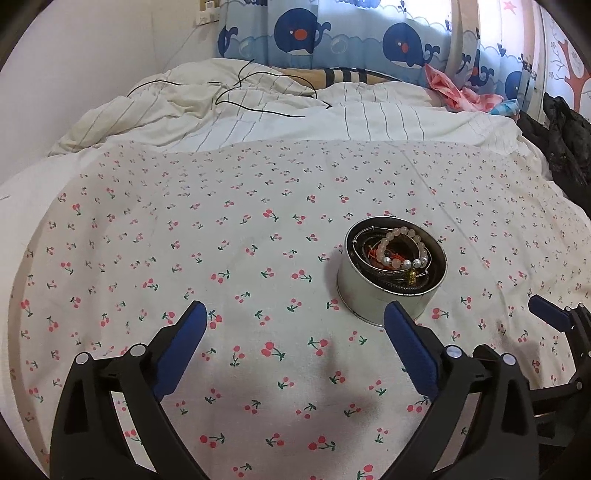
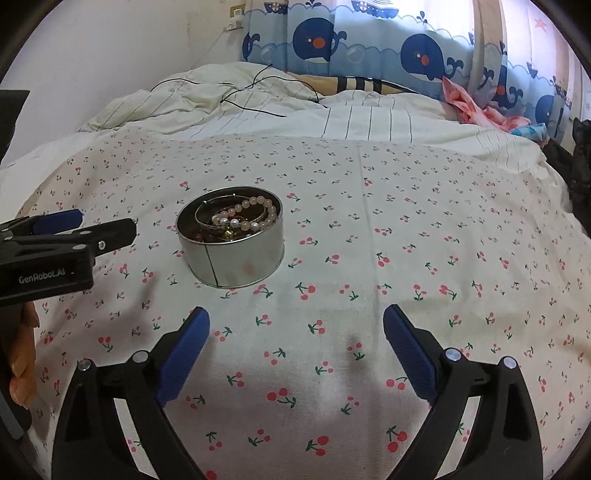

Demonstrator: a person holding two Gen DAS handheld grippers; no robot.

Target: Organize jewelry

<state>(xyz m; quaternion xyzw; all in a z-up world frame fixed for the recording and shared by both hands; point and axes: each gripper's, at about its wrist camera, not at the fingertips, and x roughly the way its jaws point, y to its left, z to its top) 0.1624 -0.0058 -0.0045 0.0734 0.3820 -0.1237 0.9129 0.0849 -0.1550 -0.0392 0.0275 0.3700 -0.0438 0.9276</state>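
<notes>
We recorded one round metal tin [image 1: 388, 291], holding a pink bead bracelet [image 1: 408, 247] and bangles, on the cherry-print sheet [image 1: 184, 258]. Left gripper [image 1: 295, 321] and right gripper [image 2: 295, 325] stood spread wide, holding nothing, near the tin.

A home bedroom: a bed [image 1: 258, 206] with rumpled bedding [image 1: 207, 107] beneath whale-print curtains [image 1: 332, 33].

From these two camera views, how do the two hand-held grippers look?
Each gripper has two black plastic fingers with blue ribbed pads and round silver rivets at the joints. This shows on the left gripper and the right gripper. From the right camera, the left gripper's black body carries white lettering, "GenRobot.AI". No cables or sleeves are visible.
</notes>
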